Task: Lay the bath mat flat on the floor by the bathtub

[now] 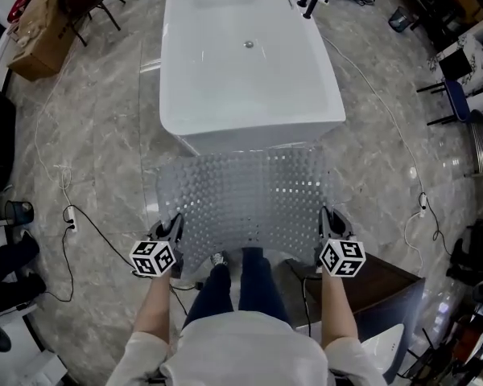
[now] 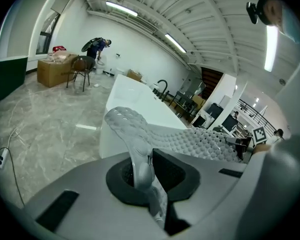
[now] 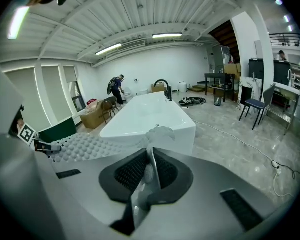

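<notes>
Your left gripper (image 1: 171, 230) is clenched on the near-left corner of the bath mat (image 1: 249, 199), and your right gripper (image 1: 328, 222) on the near-right corner. The mat spans between them above the floor (image 1: 105, 159) and extends ahead toward the bathtub (image 1: 249, 71), its gripped edge parallel to the tub's near end. Both hands are equally near. The tub appears empty.

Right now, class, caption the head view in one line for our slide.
Left gripper and right gripper each clamp a corner of the translucent bath mat, spread before the white bathtub.
</notes>
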The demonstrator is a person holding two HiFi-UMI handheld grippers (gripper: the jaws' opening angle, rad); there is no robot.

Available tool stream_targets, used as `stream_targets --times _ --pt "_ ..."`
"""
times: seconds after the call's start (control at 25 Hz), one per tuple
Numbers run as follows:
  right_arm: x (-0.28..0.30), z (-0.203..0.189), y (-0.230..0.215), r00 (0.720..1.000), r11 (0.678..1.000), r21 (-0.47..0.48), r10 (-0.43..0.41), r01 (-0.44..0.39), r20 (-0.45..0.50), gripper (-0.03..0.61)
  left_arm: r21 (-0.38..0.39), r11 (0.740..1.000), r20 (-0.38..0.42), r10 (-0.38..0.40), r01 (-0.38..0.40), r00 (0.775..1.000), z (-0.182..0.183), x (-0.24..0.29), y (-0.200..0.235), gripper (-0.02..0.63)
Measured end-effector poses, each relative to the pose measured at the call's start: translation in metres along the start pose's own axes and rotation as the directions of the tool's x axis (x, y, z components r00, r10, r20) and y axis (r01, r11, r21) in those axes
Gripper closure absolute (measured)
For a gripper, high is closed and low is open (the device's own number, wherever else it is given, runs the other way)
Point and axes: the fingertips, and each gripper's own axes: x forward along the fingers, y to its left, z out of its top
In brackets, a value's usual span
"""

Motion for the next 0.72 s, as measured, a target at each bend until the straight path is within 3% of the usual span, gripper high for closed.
stream_targets --times 0.16,0.72 --pt "0.033 -0.014 -0.014 0.999 0.998 -0.068 -0.02 0.018 -0.035 0.541 0.003 0.999 -0.027 0.033 -0.033 0.999 -0.008 0.03 0.011 0.571" --pt "0.136 -0.087 -0.048 0.992 0.996 -0.079 -0.052 0.043 -0.116 0.541 -0.003 0.99 -0.092 0.14 -0.141 0.986 -0.068 0.109 0.073 0.571"
